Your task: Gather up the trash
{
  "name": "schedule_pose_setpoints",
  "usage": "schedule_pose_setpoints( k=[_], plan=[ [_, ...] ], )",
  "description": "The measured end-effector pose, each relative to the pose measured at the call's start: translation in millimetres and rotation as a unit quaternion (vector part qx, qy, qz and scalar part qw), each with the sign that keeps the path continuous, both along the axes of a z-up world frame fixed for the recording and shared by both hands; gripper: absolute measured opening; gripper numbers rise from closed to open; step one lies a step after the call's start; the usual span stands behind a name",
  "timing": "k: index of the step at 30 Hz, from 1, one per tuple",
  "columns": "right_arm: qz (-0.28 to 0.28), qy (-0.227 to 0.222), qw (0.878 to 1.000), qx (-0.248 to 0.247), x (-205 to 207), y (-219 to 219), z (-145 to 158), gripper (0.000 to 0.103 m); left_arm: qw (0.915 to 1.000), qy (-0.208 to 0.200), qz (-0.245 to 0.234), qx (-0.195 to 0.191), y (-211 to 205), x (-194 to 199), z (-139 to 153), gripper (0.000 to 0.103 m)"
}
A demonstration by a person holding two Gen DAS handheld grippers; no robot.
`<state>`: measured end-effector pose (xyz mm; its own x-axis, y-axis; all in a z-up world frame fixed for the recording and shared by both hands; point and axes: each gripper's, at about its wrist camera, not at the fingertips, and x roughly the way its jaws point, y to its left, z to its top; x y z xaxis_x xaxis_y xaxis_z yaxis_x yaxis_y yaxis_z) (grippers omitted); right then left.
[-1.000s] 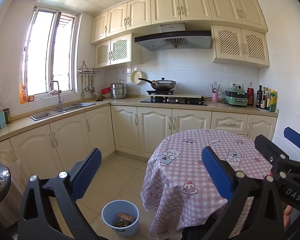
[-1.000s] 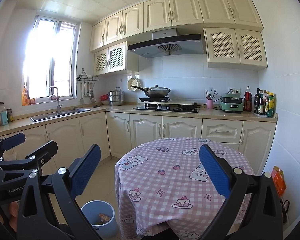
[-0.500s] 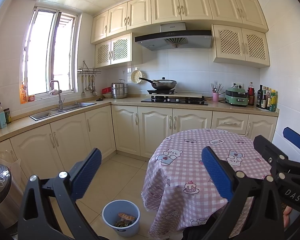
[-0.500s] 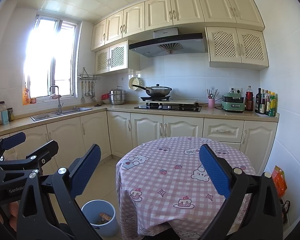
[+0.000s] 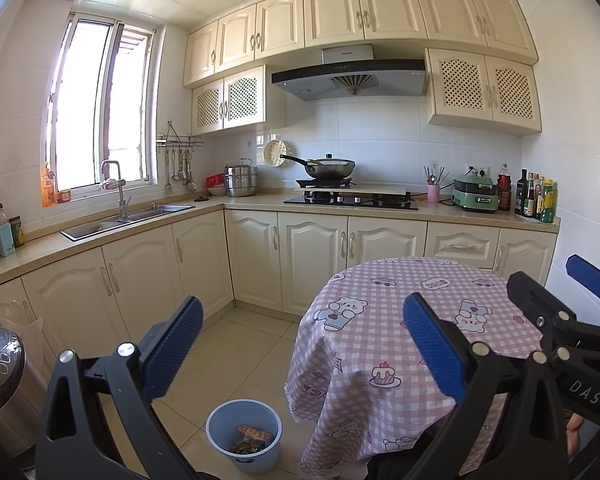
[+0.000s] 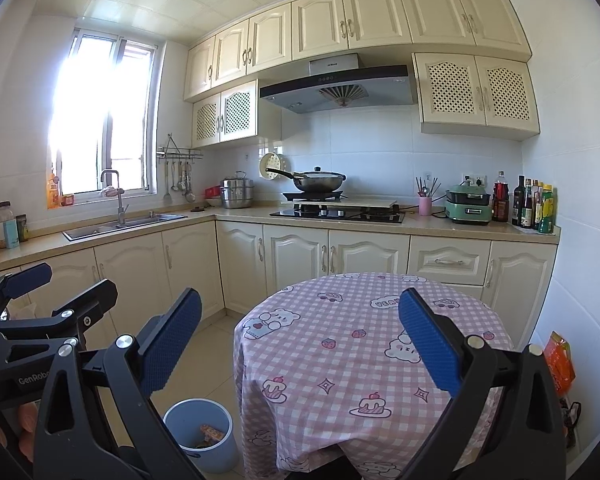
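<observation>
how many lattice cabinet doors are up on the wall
4: two left of the range hood, at and, and two right of it, at and. None seem hidden.

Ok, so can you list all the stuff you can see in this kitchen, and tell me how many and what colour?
bin: 1, pale blue, on the floor left of the table, trash inside
table: 1, round, pink check cloth with bears and cakes, nothing on top
wok: 1, dark, lidded, on the hob
steamer pot: 1, silver, in the counter corner
sink: 1, steel, under the window
pink cup: 1, holds utensils, right of the hob
green cooker: 1, on the counter
bottles: several, dark and green, far right of the counter
orange packet: 1, by the right wall
left claw: 1, black with blue pads, open
right claw: 1, black with blue pads, open
</observation>
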<state>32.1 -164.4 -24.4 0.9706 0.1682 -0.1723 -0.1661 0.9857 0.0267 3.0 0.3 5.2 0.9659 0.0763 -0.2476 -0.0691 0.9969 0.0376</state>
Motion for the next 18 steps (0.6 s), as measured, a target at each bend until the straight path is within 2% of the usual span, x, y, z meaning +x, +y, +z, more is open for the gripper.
schedule_pose_setpoints(
  k=[18],
  plan=[
    [0.003, 0.015, 1.0, 0.002, 10.4, -2.8, -9.0, 0.095, 0.9998, 0.018, 0.002, -0.002, 1.4, 11.0, -7.3, 0.098]
  ],
)
